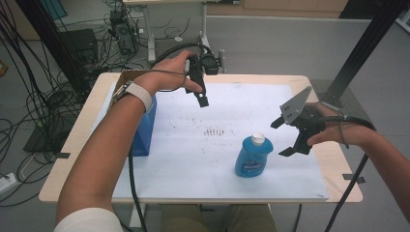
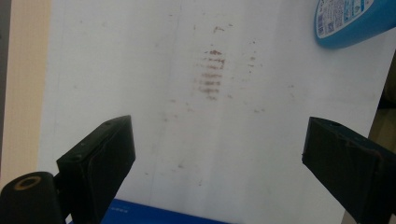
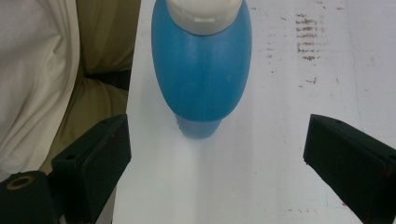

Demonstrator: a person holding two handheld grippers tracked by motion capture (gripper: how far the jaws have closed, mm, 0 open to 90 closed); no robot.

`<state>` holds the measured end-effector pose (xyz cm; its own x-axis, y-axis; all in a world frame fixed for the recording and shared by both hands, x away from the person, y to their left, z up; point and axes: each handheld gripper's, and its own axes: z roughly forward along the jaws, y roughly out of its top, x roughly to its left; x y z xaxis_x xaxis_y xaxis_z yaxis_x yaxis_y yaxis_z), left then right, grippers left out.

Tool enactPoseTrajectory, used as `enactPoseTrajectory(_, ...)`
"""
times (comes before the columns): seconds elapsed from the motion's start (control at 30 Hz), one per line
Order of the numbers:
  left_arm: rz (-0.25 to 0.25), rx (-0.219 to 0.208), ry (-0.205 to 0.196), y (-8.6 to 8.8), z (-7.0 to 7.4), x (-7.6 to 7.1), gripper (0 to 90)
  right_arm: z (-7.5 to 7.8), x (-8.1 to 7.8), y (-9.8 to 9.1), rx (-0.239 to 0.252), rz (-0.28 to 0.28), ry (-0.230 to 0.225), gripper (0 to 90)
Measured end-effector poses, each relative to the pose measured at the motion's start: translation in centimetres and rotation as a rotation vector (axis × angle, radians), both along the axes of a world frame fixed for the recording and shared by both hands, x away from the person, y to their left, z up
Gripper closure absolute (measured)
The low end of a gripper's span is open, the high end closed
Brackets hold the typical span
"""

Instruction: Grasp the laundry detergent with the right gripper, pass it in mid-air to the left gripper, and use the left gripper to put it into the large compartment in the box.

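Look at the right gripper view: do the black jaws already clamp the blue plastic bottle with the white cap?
No: the blue plastic bottle stands beyond the wide-open right gripper, untouched.

Blue bottle [image 2: 348, 21] cut off by top-right edge in left gripper view, label print too small to read, blue box [image 1: 145, 128] partly hidden behind left forearm, cap [image 3: 204, 13] cropped in right gripper view

Even, soft overhead light leaves the white worktop [image 1: 290, 159] bright with faint shadows, while both gripper views look slightly hazy, their near black jaws blurred.
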<state>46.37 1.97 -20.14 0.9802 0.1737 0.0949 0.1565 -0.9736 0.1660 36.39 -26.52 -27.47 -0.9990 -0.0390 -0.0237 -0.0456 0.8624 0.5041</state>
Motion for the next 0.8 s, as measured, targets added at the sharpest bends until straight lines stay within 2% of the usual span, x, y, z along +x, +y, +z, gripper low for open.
enactPoseTrajectory(0.8, 0.005, -0.002, 0.0, -0.03, -0.33, 0.15, 9.9, -0.9, 0.35, 0.01, 0.031, 0.003, 0.004, 7.3)
